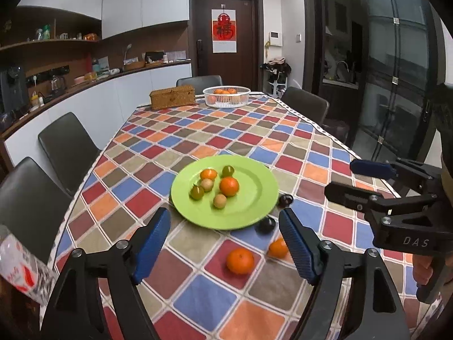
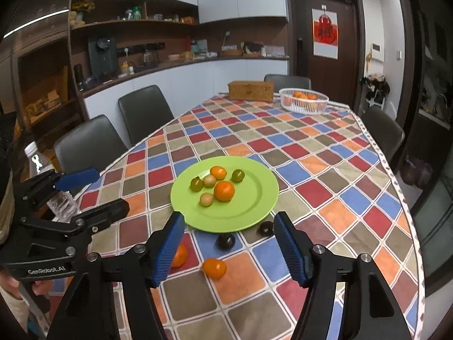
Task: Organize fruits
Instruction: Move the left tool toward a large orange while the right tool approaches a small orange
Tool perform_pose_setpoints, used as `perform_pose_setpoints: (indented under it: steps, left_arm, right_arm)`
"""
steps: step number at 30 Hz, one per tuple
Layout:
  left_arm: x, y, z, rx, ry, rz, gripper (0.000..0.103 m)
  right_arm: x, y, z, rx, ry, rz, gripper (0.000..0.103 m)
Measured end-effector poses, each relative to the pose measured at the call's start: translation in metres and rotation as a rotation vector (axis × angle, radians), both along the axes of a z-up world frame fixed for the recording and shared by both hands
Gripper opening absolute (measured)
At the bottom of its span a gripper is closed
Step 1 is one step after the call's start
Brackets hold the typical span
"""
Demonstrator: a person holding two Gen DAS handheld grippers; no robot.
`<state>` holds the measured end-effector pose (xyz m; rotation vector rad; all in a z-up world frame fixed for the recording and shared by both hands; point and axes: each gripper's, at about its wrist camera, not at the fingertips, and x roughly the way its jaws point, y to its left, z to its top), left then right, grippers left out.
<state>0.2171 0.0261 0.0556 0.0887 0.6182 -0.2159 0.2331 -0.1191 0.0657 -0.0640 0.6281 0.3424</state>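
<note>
Clearly, with both our left gripper and right gripper fingers spread and empty, loose oranges and dark fruits just beside the green plate could roll off if nudged.

Both rigs are the same build: matte black plastic arms with triangular cutouts and round silver screw heads at the pivots. The left gripper has ribbed blue rubber pads on its fingertips, and the right gripper has the same ones. The right one's side reads "DAS" in pale letters; the left one's says "GenRobot.AI". A bit of the hand shows on the right one's grip, with something beige just above.
</note>
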Motion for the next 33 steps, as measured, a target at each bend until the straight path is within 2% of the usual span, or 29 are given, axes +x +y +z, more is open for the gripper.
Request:
perform_pose_setpoints:
  steps: [7,15,25,33]
  left_arm:
    - [-0.015,-0.001,-0.017,0.027,0.004,-0.020,0.081]
    - [-0.016,-0.007,-0.045,0.091,0.017,-0.113,0.081]
    - [0.005,-0.013,-0.086,0.138,0.070,-0.223,0.081]
    - [0.029,-0.014,-0.111,0.135,0.130,-0.246,0.074]
  right_arm:
    - [-0.019,0.003,-0.010,-0.041,-0.028,0.021,0.068]
    - [-0.021,0.011,-0.040,-0.100,0.038,0.076,0.068]
    - [-0.003,0.021,-0.076,-0.164,0.117,0.138,0.068]
    - [0.015,0.028,-0.106,-0.186,0.196,0.183,0.052]
